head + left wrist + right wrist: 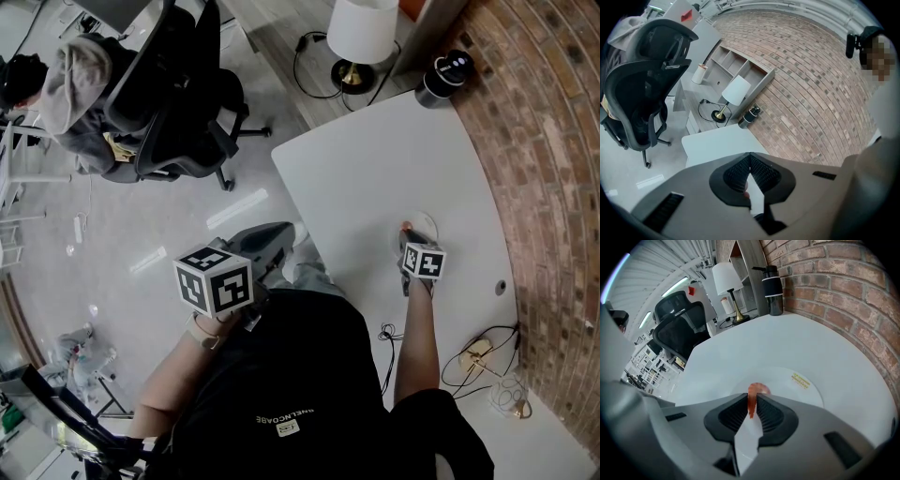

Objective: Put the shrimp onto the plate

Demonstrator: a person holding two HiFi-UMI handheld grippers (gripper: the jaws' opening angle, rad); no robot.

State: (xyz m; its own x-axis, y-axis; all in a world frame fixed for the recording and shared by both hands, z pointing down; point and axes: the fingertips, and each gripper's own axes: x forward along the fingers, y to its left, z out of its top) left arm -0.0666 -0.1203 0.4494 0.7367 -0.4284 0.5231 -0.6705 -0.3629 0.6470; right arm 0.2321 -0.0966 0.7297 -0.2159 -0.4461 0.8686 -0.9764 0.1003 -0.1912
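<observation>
Right tongs (752, 400) grip the shrimp (757, 389) just above the plate (801, 392), near the table's (375, 169) brick-wall edge. Left tongs (750, 158) are closed, empty, off the table. A black bottle (772, 284) stands at the far corner, well apart.

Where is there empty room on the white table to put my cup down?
The big bare stretch of table between the plate and the black bottle at the far corner is free. The near end by the brick wall is crowded with cables. The right gripper holds the shrimp over the plate.
</observation>
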